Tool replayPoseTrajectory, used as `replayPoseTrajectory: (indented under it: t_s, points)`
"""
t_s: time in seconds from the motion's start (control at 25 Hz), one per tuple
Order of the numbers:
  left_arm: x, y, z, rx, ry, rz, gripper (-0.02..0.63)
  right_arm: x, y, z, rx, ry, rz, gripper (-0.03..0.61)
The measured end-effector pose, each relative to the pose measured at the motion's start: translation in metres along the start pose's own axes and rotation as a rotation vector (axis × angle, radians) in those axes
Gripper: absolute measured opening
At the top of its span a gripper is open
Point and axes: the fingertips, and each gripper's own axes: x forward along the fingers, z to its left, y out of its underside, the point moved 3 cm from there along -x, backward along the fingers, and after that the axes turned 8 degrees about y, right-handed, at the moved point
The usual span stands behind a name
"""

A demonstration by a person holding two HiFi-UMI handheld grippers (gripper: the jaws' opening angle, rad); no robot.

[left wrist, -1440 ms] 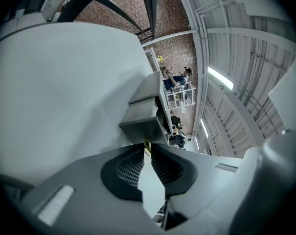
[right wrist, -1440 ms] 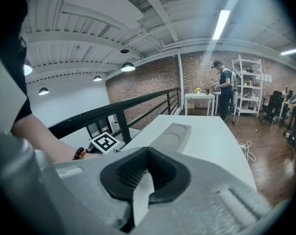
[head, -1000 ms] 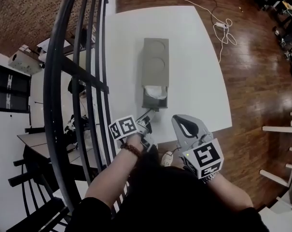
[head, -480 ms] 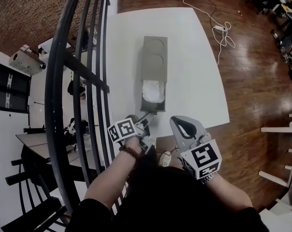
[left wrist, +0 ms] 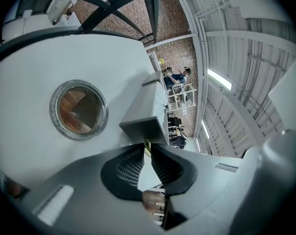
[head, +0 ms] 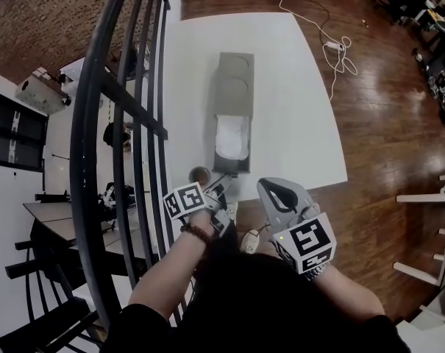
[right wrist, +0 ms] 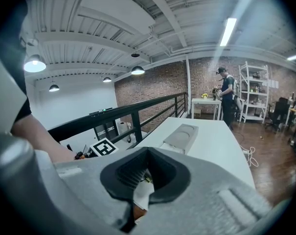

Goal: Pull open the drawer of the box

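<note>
Room and surface, seen from my remote station: a wooden floor (head: 387, 131) is surrounding a white table (head: 296, 94), and a black railing (head: 126, 116) is running along the table's left side. A long grey box (head: 235, 79) is lying on the table. Its drawer (head: 232, 142) is standing pulled out toward the near edge, showing white contents. I am clamping the left gripper (left wrist: 147, 148) on the drawer's small yellow pull tab (left wrist: 147, 144). The right gripper (right wrist: 148, 152), jaws together on nothing, is hovering to the right. A round hole (left wrist: 79, 109) is lying left of the drawer front.
</note>
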Motion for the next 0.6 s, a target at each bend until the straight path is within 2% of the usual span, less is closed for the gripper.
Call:
replayPoseTrajectory:
  t_s: [0.6]
  points:
    - [-0.023, 0.027, 0.009, -0.009, -0.013, -0.006, 0.058, -0.021, 0.012, 0.02, -0.014, -0.026, -0.009, -0.008]
